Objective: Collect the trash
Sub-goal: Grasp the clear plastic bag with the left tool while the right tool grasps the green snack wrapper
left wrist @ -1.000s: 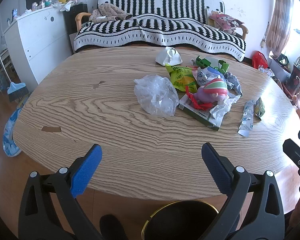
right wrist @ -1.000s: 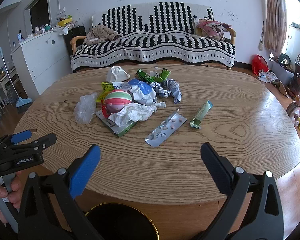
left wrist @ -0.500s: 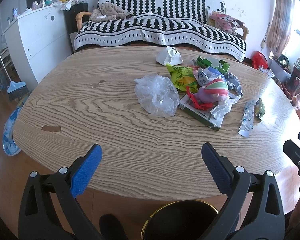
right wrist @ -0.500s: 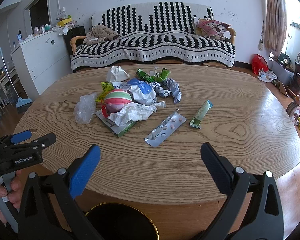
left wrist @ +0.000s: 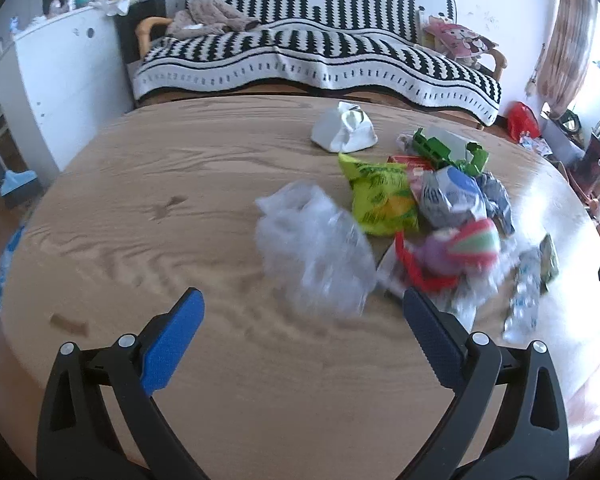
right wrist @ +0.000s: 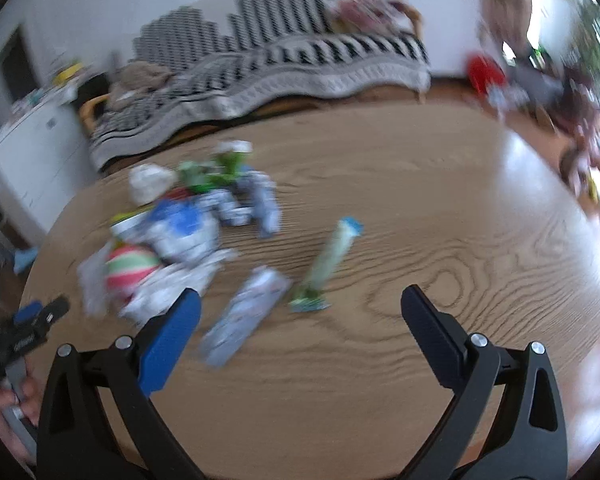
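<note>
A wooden table (left wrist: 140, 208) is seen carrying a trash pile (left wrist: 420, 208) at its far right. Both the left gripper (left wrist: 300, 328) and right gripper (right wrist: 300, 320) are held wide open, jaws empty, above the near edge.

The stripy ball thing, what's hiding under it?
Under the striped ball a red strap and white crumpled wrapper peek out, lying on the table. Anything directly beneath it is covered, and the picture is blurry.

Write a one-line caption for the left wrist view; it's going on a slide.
Open left gripper over a wooden table, facing a crumpled clear plastic bag beside mixed wrappers.
</note>
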`<state>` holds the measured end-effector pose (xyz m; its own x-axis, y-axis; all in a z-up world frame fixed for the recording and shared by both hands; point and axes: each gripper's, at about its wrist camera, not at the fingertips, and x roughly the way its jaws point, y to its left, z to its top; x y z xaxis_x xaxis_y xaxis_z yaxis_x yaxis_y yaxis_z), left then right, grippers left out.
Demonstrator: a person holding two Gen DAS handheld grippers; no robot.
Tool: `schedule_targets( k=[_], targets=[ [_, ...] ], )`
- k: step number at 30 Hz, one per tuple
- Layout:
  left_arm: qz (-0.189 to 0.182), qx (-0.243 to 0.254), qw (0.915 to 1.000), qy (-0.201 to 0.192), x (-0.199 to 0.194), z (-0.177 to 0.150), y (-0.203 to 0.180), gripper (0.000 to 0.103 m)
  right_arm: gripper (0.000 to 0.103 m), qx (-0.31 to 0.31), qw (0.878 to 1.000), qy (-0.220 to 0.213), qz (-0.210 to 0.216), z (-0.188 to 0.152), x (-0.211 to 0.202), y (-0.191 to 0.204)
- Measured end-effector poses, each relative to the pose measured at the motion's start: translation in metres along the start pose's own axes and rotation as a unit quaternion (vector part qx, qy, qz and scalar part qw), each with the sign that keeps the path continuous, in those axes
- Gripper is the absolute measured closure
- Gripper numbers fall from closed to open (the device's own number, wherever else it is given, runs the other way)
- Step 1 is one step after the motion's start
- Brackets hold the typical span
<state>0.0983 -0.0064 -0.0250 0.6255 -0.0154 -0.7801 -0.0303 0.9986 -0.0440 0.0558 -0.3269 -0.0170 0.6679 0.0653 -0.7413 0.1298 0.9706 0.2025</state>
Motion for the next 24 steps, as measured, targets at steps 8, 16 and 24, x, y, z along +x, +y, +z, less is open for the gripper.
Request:
schedule_targets(
  k=[8,16,24],
  targets=[
    [0.008,-0.019,0.9994,0.027,0.057,0.028,0.000,0.006,0.022,0.035,0.997,0.067,-0.012,0.017,0.071,-0.023],
    [0.022,-0.014,0.9992,0.030,0.082,0.034,0.008,0.022,0.089,0.004,0.996,0.087,-0.027,0.016,0.094,-0.005],
    [-0.002,-0.019,0.9996,0.023,0.058,0.034,0.025,0.083,0.091,-0.019,0.999,0.029,-0.007,0.016,0.050,0.004]
  ],
)
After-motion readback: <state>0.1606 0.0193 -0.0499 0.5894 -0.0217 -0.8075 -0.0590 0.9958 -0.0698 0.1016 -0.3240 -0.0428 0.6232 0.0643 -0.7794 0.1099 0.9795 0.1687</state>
